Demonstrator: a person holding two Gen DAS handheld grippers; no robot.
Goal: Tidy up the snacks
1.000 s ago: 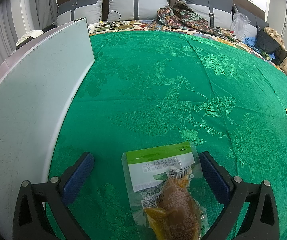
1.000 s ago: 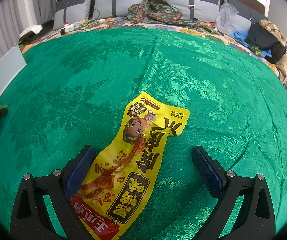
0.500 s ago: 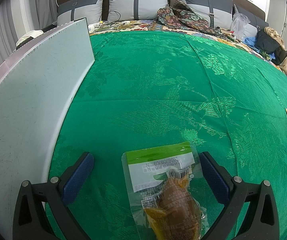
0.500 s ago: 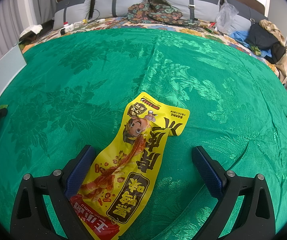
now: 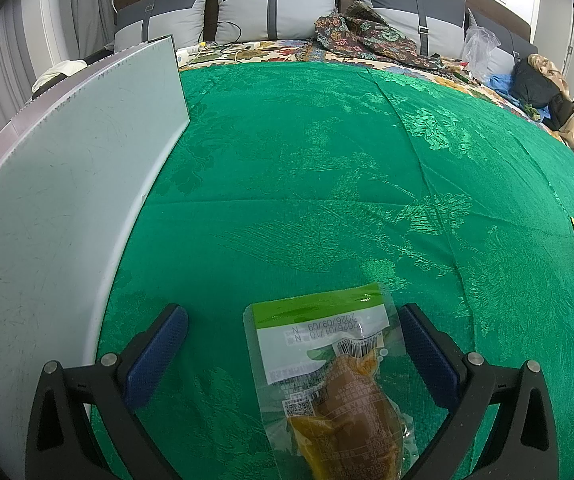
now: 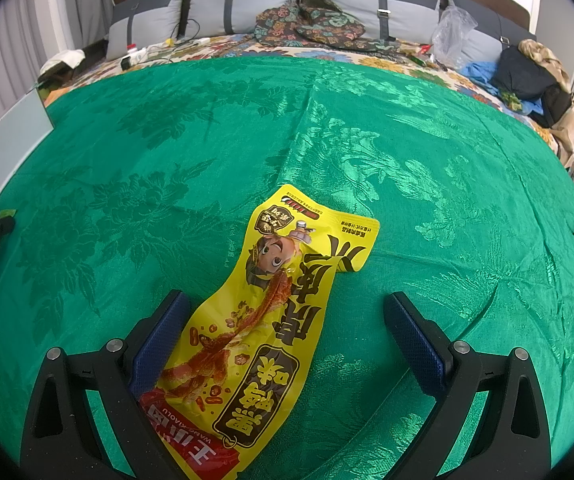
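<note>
The clear pouch (image 5: 329, 376) in the left wrist view has a lime-green band across its far end and a white label under it, printed upside down with the date "2026/09/09" and a second line reading roughly "2026/01/10"; a barcode sits just below and a QR code lies further down on the left. Inside the clear film is a glossy brown lump in orange-brown sauce. The pouch lies flat on the green cloth (image 5: 327, 184), between the spread jaws of the left gripper (image 5: 293, 350) and nearer the right blue pad, which its edge nearly meets; neither pad pinches it. A pale board (image 5: 63, 216) stands along the cloth's left side.

The yellow packet (image 6: 259, 328) in the right wrist view is long and slightly wrinkled, with a red band at its near end bearing white Chinese characters and the Latin letters "WANG XIAOLU". Large black Chinese characters run down its right side, a dark badge holds more yellow characters, and a cartoon character's head is printed above a picture of reddish-brown meat strips. It lies diagonally on the cloth between the wide-open jaws of the right gripper (image 6: 285, 330), its near left edge just beside the left pad, well clear of the right one.

Grey pillows (image 6: 391, 10) and a patterned garment (image 6: 311, 24) lie beyond the cloth.
</note>
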